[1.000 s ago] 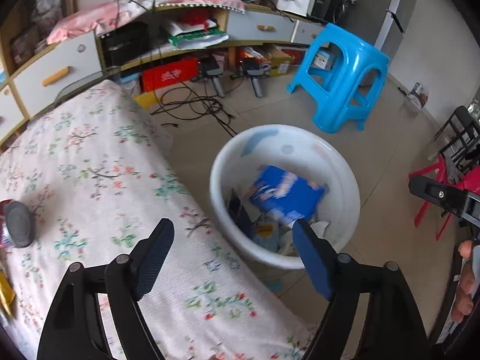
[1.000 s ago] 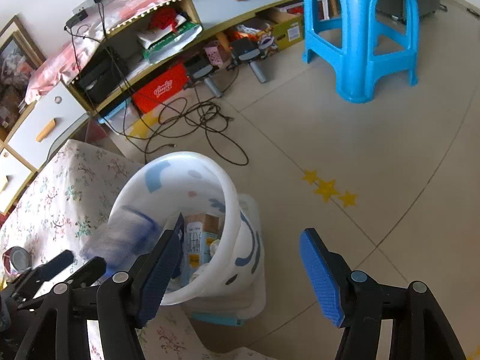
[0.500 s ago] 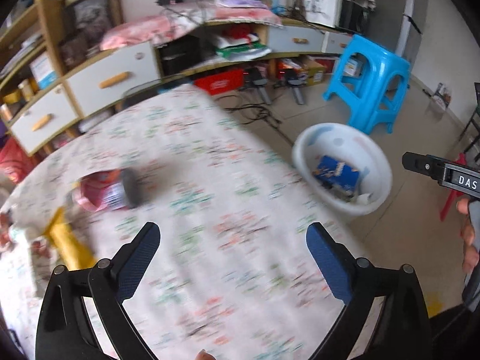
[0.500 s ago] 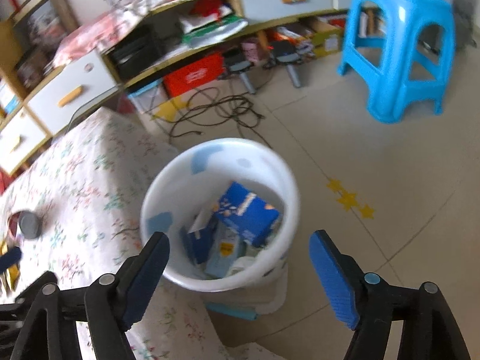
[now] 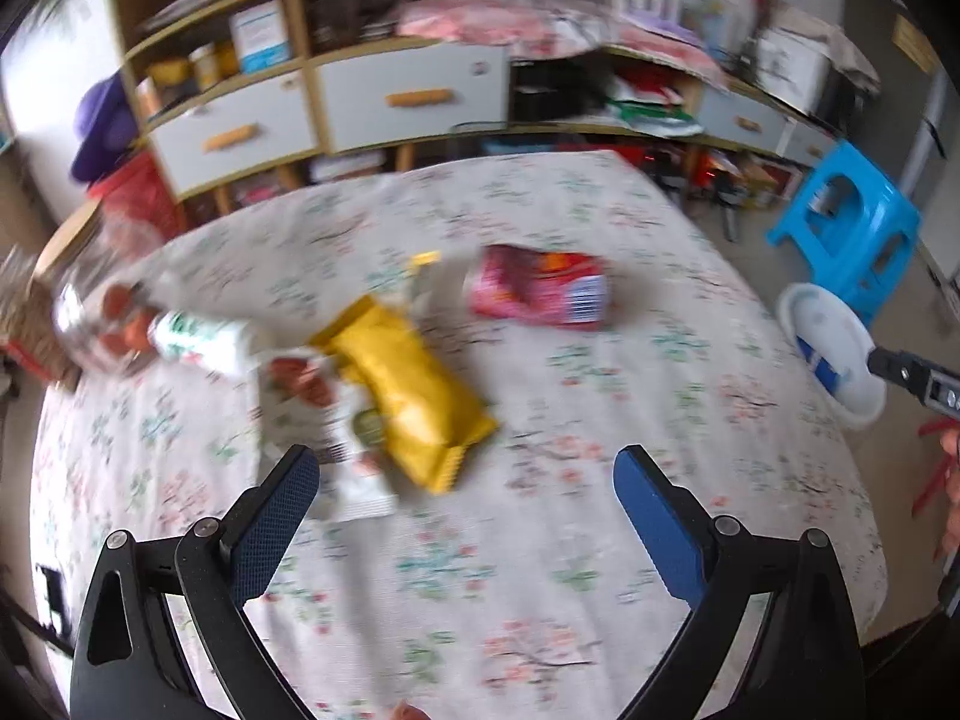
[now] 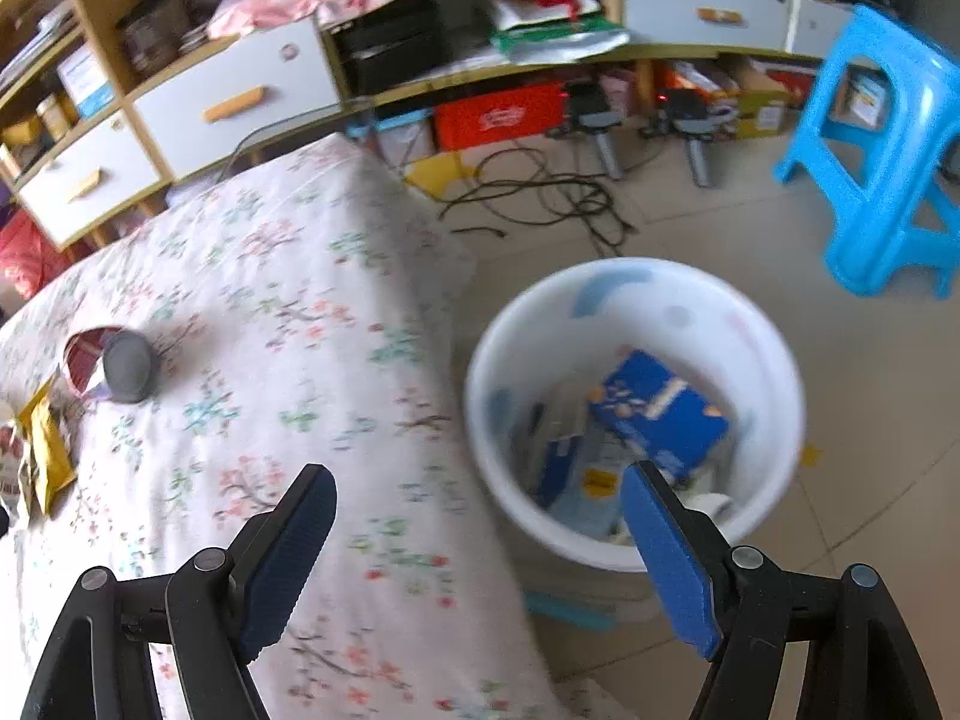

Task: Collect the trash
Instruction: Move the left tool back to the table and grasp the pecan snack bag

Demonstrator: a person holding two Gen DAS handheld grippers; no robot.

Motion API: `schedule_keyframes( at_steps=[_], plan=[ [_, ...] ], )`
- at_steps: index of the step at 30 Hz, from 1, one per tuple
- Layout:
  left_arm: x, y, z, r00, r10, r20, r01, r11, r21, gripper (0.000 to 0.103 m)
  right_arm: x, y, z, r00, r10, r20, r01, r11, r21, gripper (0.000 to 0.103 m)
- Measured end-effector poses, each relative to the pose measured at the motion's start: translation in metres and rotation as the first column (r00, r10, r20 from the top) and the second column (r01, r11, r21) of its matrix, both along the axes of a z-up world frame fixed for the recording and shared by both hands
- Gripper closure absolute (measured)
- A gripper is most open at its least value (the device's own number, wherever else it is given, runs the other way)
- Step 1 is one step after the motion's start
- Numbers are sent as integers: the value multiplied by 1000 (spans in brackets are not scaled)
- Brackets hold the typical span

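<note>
Trash lies on the floral tablecloth (image 5: 600,540): a yellow snack packet (image 5: 408,396), a red-pink packet (image 5: 540,291) and white wrappers (image 5: 204,339). My left gripper (image 5: 465,468) hovers over the cloth just near of the yellow packet, open and empty. The white bin (image 6: 600,267) stands on the floor beside the table with a blue box (image 6: 660,414) and other trash inside. My right gripper (image 6: 477,480) is open and empty above the table edge and the bin's near rim. The right wrist view also shows the red-pink packet (image 6: 90,354) and the yellow packet (image 6: 48,450) at far left.
A glass jar (image 5: 102,324) stands at the table's left edge. A blue stool (image 6: 882,120) is beyond the bin, and cables (image 6: 540,192) trail on the floor. Drawers and shelves (image 5: 414,96) line the back wall. The bin (image 5: 834,354) sits right of the table.
The left gripper swung from above the bin to over the table's trash, and its jaws widened. The right gripper shifted toward the table edge and opened wider. The blue box settled in the bin.
</note>
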State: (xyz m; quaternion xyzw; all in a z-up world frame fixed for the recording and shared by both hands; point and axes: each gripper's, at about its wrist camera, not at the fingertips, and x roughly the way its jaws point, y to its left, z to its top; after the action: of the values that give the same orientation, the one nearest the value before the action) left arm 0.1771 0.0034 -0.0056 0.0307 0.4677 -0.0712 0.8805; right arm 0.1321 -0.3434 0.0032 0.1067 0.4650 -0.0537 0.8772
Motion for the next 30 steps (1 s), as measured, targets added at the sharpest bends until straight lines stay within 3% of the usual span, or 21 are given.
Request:
schedule_keyframes(
  at_steps=[11,20,25,28,30],
  plan=[
    [36,67,-36,987,134,-88,-135,991,-7,3,32,76,-16,993,110,-41,-112,992,-51,21],
    [57,72,-71,968,170,-184,-164,985,47,3,53,117,-31,984,161,-77,-167,983,-76,21],
    [55,70,-73,969,170,-179,-161,985,66,4,58,130,-37,981,173,-87,-179,981,-74,21],
    [53,73,-71,970,171,-175,-162,985,66,14,61,138,-38,980,177,-91,-184,980,-73,21],
    [47,75,-66,971,173,-163,-167,985,48,30,62,144,-40,979,181,-94,-188,979,-73,21]
  ],
)
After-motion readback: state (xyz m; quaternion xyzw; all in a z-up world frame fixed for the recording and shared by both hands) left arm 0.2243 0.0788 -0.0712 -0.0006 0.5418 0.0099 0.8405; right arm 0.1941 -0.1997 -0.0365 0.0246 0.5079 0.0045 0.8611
